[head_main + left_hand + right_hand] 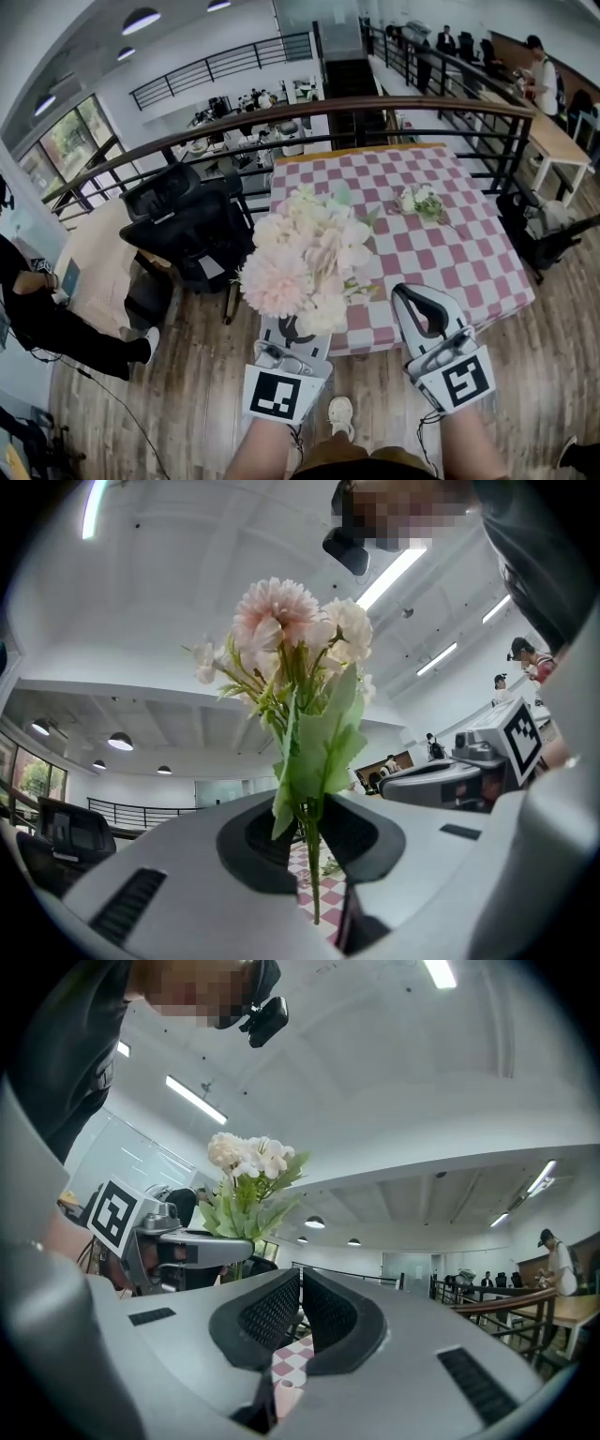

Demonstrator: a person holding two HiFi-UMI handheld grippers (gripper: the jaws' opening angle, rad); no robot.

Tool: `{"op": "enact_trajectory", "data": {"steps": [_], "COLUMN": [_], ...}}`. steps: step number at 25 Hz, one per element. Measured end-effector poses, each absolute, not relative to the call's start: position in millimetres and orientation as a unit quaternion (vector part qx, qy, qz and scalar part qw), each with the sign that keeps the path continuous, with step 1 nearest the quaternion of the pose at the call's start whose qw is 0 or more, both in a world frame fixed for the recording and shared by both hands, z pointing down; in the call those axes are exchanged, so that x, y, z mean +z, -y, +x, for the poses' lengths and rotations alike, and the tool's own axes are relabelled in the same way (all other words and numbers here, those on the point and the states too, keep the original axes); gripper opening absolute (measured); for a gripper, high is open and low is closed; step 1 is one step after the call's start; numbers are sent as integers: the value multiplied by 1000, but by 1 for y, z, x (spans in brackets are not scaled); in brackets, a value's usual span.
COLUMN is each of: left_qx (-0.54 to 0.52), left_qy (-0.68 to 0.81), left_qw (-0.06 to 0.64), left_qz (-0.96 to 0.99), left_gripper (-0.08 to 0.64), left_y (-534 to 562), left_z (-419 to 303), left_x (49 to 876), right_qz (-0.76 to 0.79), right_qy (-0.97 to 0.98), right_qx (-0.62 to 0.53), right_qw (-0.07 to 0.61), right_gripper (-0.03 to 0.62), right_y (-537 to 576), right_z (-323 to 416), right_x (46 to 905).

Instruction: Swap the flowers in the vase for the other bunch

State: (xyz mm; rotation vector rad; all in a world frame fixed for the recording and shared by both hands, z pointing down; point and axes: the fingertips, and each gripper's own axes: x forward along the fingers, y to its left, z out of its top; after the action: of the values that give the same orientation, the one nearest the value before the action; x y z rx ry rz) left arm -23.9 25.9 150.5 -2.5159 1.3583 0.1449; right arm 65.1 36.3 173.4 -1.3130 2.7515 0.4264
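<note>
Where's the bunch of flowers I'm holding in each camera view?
Head view: bunch left of centre, over the left hand-held gripper.
Left gripper view: bunch at centre, stems clamped between its jaws.
Right gripper view: bunch left of centre, upper half.
Shared landmark: checked tablecloth, seen below the jaws in both gripper views.

A table (441,234) with a pink-and-white check cloth stands on a wooden floor (187,375) beside a dark railing (375,108). A black office chair (183,230) sits near its left edge. A person in black (47,314) sits far left. Another person (542,70) stands by a wooden desk (553,141) beyond the railing.
</note>
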Motion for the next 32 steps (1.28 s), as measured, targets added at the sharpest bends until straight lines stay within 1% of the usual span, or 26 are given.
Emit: {"op": "enact_trajectory", "data": {"steps": [3, 8, 11, 19, 32], "left_qx": [48, 41, 42, 52, 44], "left_qy": [-465, -458, -455, -437, -422], "left_qw": [135, 126, 118, 98, 64], "left_qz": [-874, -879, -881, -892, -903], "left_gripper": [65, 64, 64, 64, 64], "left_y": [-23, 64, 86, 124, 157], "left_z": [-26, -61, -70, -86, -82], "left_x": [155, 149, 155, 171, 209], "right_qz": [-433, -443, -448, -461, -460], "right_qy": [-891, -887, -885, -880, -881], "right_qx": [135, 126, 123, 119, 108], "right_qw": [27, 17, 14, -1, -17], "right_gripper": [34, 34, 34, 34, 34], "right_y": [-34, 50, 71, 110, 150], "right_z": [62, 28, 20, 2, -4], "right_x": [177, 167, 173, 185, 208]}}
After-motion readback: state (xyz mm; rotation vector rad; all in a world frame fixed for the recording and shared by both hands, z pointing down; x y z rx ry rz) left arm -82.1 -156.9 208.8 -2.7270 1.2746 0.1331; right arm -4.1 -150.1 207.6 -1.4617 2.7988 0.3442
